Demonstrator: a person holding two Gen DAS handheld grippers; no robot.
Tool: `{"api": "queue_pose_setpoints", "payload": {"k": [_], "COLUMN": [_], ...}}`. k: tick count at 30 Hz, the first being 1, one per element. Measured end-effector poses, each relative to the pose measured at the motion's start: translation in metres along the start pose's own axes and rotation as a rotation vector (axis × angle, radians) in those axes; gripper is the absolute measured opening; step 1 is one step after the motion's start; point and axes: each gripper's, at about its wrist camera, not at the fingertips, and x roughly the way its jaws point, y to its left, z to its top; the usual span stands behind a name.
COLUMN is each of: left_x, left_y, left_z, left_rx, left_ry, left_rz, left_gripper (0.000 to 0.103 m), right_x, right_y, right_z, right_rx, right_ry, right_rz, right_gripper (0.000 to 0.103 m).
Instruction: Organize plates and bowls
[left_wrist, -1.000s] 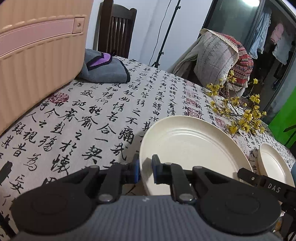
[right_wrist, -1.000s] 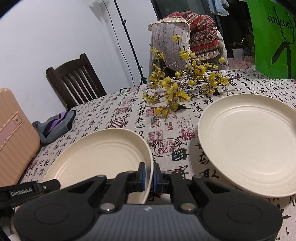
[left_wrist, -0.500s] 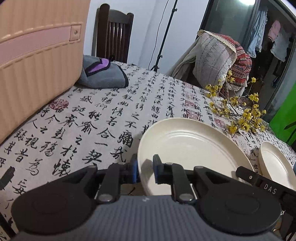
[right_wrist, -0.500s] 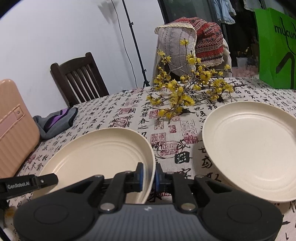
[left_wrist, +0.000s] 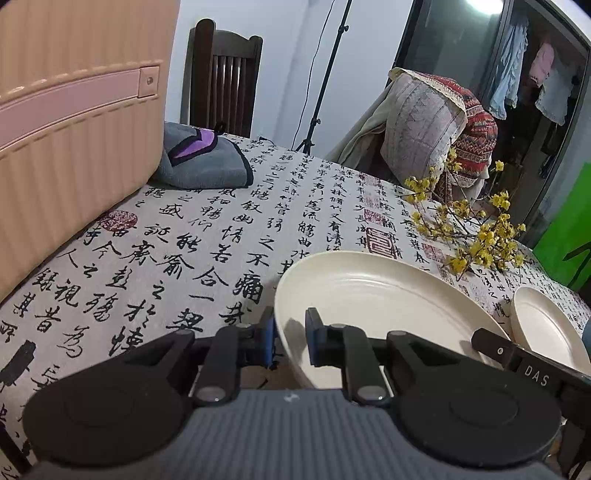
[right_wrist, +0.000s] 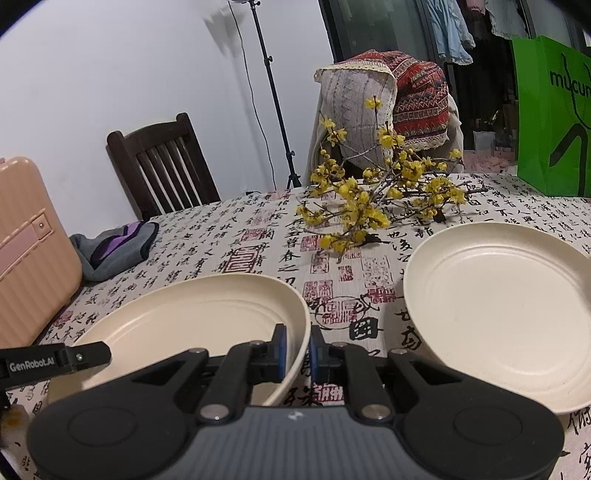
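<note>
Left wrist view: the left claw (left_wrist: 290, 338) is clamped on the near left rim of a cream round plate (left_wrist: 373, 306), which stretches ahead and rightward over the calligraphy-print worktop (left_wrist: 177, 251). The opposite rim is taken by the right claw, its black finger (left_wrist: 495, 347) entering low right. A second cream plate (left_wrist: 543, 328) sits just beyond. A ribbed pink suitcase (left_wrist: 74, 122) stands left, a grey-purple cloth (left_wrist: 207, 162) behind. Right wrist view: the right claw (right_wrist: 297, 349) is pinched on the held plate's right rim (right_wrist: 299, 317); the second plate (right_wrist: 506, 314) lies flat to the right, apart, probably the stacking target. A spray of yellow blossom twigs (right_wrist: 376, 199) lies beyond both, clear of that path.
</note>
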Motion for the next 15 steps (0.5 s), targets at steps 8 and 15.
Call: {"api": "queue_pose_setpoints", "payload": {"k": [8, 15], "left_x": [0.0016, 0.0093], "left_y": [0.0010, 0.0025], "left_z": [0.0004, -0.0011], "left_rx": [-0.006, -0.017], "left_ry": [0.015, 0.064], "left_rz": [-0.001, 0.013], "left_gripper": [0.016, 0.016], "right_x": [0.0013, 0.0052], "right_y": [-0.0014, -0.0046], "right_z": [0.0004, 0.0004], "right_rx": [0.011, 0.034], "right_ry": [0.016, 0.048], "right_rz": [0.006, 0.012], "right_gripper": [0.012, 0.011]}}
